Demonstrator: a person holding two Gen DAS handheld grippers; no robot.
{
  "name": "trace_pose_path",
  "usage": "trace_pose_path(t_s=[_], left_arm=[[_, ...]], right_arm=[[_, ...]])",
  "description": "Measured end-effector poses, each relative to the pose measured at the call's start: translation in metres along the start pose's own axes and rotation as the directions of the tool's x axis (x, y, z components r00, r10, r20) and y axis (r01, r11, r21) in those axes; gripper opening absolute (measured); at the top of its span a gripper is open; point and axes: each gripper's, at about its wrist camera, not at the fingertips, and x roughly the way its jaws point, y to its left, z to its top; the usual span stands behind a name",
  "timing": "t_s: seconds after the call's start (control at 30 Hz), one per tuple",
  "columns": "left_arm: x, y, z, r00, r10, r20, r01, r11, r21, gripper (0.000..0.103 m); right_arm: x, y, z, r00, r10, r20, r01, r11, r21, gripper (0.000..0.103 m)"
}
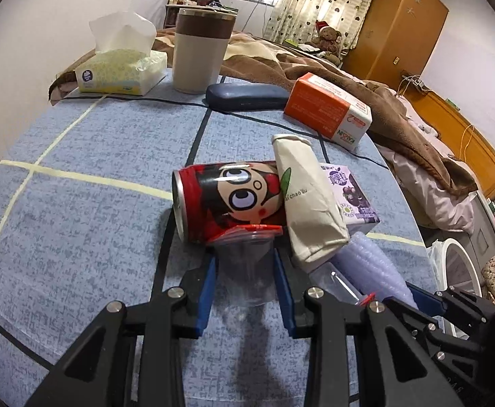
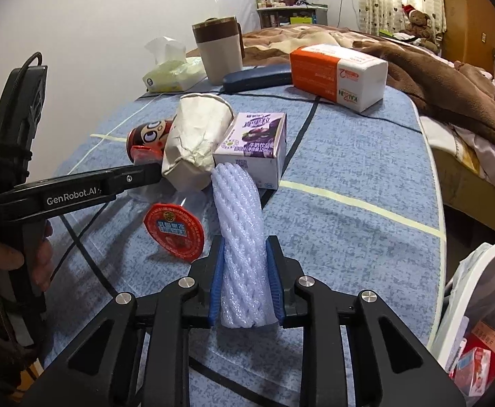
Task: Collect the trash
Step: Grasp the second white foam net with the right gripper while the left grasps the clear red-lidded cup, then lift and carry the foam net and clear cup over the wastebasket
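Left gripper (image 1: 245,261) first: pinches narrow on a clear plastic cup (image 1: 247,271) lying on its side toward the tabletop's (image 1: 77,237) near edge, pads pressed on the thin walls just behind the peeled red lid (image 1: 247,229). Takes the cup by its body, likely for want of room at the mouth, hard up against the red can (image 1: 230,200). Right gripper (image 2: 245,264) next: squeezes narrow around the near end of a white foam net sleeve (image 2: 240,224), with the far end raised and just beside the purple drink carton (image 2: 254,142). Bites well into the soft foam, so probably a secure hold, unlike the slick, easily crushed cup. Seems to take two pieces at once to spare a trip to the white-rimmed bin (image 2: 468,271), bag-lined, off the tabletop's right edge and already holding some boxes. Leaves on the middle of the tabletop the can, a crumpled paper cup (image 1: 308,200) leaning across it, the carton, and between the two grippers a round red lid (image 2: 174,234). Leaves alone, along the far edge, a tissue pack (image 1: 121,71), a tumbler (image 1: 200,51), a dark glasses case (image 1: 247,96) and an orange packet (image 1: 328,108), presumably things to keep. Calls for a gentle lift of the cup, to avoid rolling the can.
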Motion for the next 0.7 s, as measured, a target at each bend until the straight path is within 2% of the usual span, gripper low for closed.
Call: trace_pose_path(t_s=[0.37,0.7], left_arm=[[-0.021,-0.003,-0.006,1.000,0.007,0.031,-0.008,1.000,0.021,0.034],[-0.050,-0.019,-0.015,0.998,-0.021,0.066,0.017,0.998,0.061,0.034]], right_arm=[[-0.011,0.000,-0.001,0.999,-0.009,0.036,0.008,1.000,0.029,0.024],[-0.037,0.000,-0.007,0.996,-0.022,0.091,0.016,0.998,0.060,0.024]])
